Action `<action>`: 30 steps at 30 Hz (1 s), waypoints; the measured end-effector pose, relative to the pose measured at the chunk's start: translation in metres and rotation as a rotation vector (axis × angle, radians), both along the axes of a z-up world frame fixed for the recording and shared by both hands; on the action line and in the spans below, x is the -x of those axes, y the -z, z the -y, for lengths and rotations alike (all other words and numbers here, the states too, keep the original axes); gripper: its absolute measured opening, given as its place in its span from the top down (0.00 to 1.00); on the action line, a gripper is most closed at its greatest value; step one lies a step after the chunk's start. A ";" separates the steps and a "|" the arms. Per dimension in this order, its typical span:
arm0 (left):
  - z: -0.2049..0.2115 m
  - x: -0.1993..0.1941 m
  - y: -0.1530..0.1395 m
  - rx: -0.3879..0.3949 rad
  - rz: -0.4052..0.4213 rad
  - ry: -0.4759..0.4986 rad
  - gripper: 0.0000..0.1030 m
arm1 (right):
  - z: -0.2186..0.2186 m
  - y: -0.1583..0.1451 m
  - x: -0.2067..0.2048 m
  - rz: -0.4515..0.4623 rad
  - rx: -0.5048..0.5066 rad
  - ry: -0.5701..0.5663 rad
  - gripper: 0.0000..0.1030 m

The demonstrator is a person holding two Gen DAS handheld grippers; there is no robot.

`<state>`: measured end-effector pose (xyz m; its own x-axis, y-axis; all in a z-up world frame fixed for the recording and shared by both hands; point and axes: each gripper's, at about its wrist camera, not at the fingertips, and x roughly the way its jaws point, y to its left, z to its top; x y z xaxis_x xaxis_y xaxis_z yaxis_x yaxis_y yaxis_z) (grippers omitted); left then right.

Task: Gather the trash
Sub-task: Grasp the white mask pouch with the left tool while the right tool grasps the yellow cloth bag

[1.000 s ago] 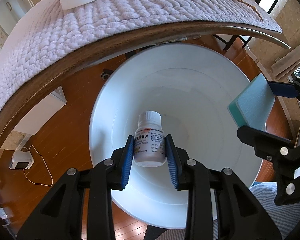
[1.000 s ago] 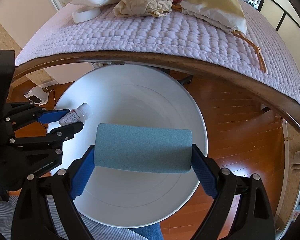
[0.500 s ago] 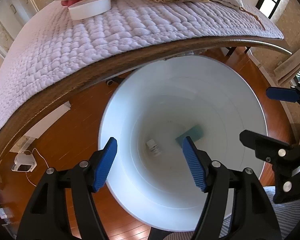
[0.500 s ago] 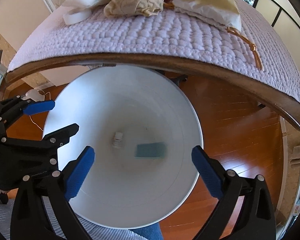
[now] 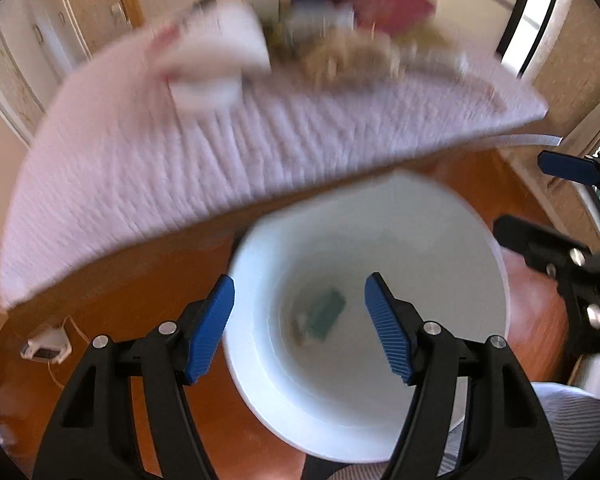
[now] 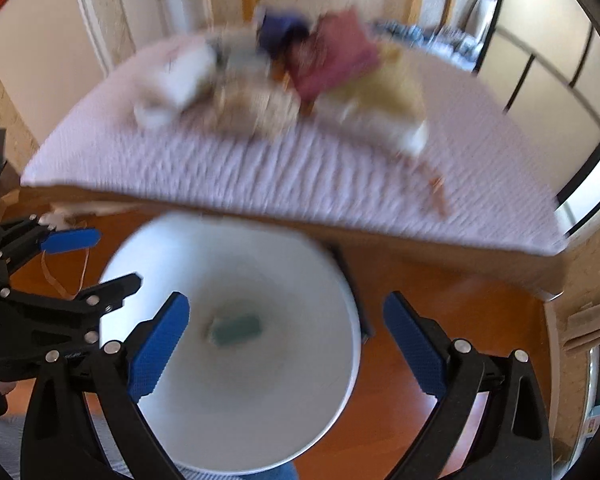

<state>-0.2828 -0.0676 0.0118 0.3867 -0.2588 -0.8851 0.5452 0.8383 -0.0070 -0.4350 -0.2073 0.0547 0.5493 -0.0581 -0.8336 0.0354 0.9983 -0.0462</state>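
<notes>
A white bin (image 5: 420, 240) (image 6: 220, 248) stands on the floor under the table edge. At its bottom lie a teal sponge (image 5: 326, 314) (image 6: 236, 328) and, blurred, a small white pill bottle (image 5: 300, 326). My left gripper (image 5: 298, 292) hangs above the bin, its jaws opening with nothing between them. My right gripper (image 6: 286, 304) stands wide open and empty over the bin too. More trash lies on the quilted table: a white tape roll (image 5: 206, 92), crumpled paper (image 5: 348, 60) (image 6: 252, 108) and a red packet (image 5: 392, 0) (image 6: 332, 56).
The lilac quilted table (image 5: 180, 168) (image 6: 340, 184) overhangs the bin's far side. A white device with a cord (image 5: 46, 348) lies on the wooden floor at left. The person's striped clothing (image 5: 560, 420) is close behind the bin. Both views are motion-blurred.
The left gripper let go of the pill bottle and the right let go of the sponge; both dropped into the bin. Both grippers have risen and tilted up toward the table.
</notes>
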 end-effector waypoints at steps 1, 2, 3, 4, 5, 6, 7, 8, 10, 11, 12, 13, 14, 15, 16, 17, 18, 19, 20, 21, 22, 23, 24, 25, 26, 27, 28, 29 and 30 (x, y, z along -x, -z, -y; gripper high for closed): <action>-0.004 0.000 -0.016 0.025 0.066 -0.021 0.21 | 0.002 -0.012 0.000 0.044 0.039 0.017 0.06; -0.007 0.000 -0.025 0.043 0.110 -0.036 0.07 | 0.005 -0.020 0.001 0.077 0.069 0.029 0.04; -0.011 0.001 -0.037 0.065 0.171 -0.055 0.04 | 0.007 -0.033 0.002 0.130 0.117 0.047 0.04; -0.013 0.001 -0.046 0.075 0.217 -0.071 0.04 | 0.007 -0.041 0.002 0.159 0.138 0.049 0.04; -0.015 -0.001 -0.058 0.077 0.272 -0.088 0.04 | 0.008 -0.051 0.000 0.195 0.156 0.045 0.04; -0.016 -0.001 -0.061 0.075 0.292 -0.092 0.04 | 0.009 -0.061 0.000 0.233 0.171 0.040 0.04; -0.014 -0.005 -0.067 0.072 0.311 -0.095 0.04 | 0.009 -0.067 -0.003 0.250 0.180 0.039 0.04; -0.014 -0.008 -0.072 0.067 0.332 -0.099 0.04 | 0.009 -0.073 -0.006 0.267 0.195 0.037 0.04; -0.010 -0.012 -0.077 0.064 0.353 -0.102 0.04 | 0.012 -0.079 -0.007 0.287 0.233 0.023 0.04; -0.012 -0.015 -0.078 0.067 0.354 -0.103 0.04 | 0.009 -0.079 -0.009 0.290 0.249 0.016 0.04; -0.013 -0.015 -0.078 0.073 0.350 -0.105 0.04 | 0.006 -0.079 -0.010 0.289 0.263 0.010 0.04; -0.013 -0.018 -0.079 0.082 0.343 -0.105 0.04 | 0.005 -0.076 -0.013 0.281 0.279 0.004 0.04; -0.013 -0.024 -0.079 0.091 0.334 -0.103 0.04 | 0.007 -0.074 -0.015 0.270 0.288 0.002 0.04; -0.015 -0.029 -0.078 0.089 0.328 -0.102 0.04 | 0.012 -0.069 -0.020 0.253 0.287 0.005 0.04; -0.016 -0.032 -0.076 0.084 0.325 -0.099 0.04 | 0.012 -0.067 -0.024 0.240 0.280 0.008 0.04; -0.013 -0.036 -0.075 0.080 0.327 -0.092 0.04 | 0.018 -0.062 -0.029 0.219 0.260 0.010 0.04; -0.011 -0.041 -0.073 0.074 0.326 -0.085 0.04 | 0.025 -0.057 -0.035 0.202 0.230 0.018 0.04; -0.009 -0.045 -0.072 0.070 0.322 -0.079 0.04 | 0.027 -0.051 -0.042 0.194 0.210 0.022 0.04; -0.008 -0.049 -0.070 0.074 0.319 -0.074 0.04 | 0.032 -0.046 -0.049 0.183 0.173 0.022 0.04; -0.005 -0.054 -0.068 0.077 0.313 -0.069 0.04 | 0.036 -0.042 -0.053 0.175 0.153 0.025 0.04; -0.004 -0.060 -0.066 0.075 0.304 -0.066 0.04 | 0.043 -0.035 -0.063 0.158 0.122 0.032 0.04; -0.002 -0.067 -0.063 0.074 0.292 -0.060 0.04 | 0.048 -0.030 -0.069 0.147 0.105 0.039 0.04; 0.000 -0.073 -0.061 0.078 0.282 -0.055 0.04 | 0.052 -0.026 -0.074 0.137 0.088 0.043 0.04; 0.000 -0.078 -0.059 0.081 0.270 -0.049 0.04 | 0.059 -0.022 -0.082 0.127 0.058 0.050 0.04; 0.002 -0.085 -0.057 0.091 0.257 -0.037 0.04 | 0.066 -0.019 -0.089 0.119 0.022 0.057 0.04; 0.003 -0.088 -0.056 0.096 0.253 -0.031 0.04 | 0.074 -0.015 -0.098 0.109 -0.032 0.060 0.04; 0.004 -0.092 -0.054 0.098 0.245 -0.023 0.04 | 0.078 -0.013 -0.103 0.102 -0.060 0.062 0.04; 0.006 -0.098 -0.052 0.098 0.232 -0.013 0.04 | 0.083 -0.009 -0.111 0.094 -0.087 0.068 0.04; 0.007 -0.104 -0.049 0.097 0.225 -0.009 0.04 | 0.086 -0.006 -0.116 0.087 -0.101 0.071 0.04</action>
<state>-0.1791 -0.0750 0.0604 0.5741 -0.3339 -0.7476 0.5348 0.8443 0.0337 -0.3186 -0.2937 0.0604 0.6170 -0.0173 -0.7868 0.1054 0.9926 0.0609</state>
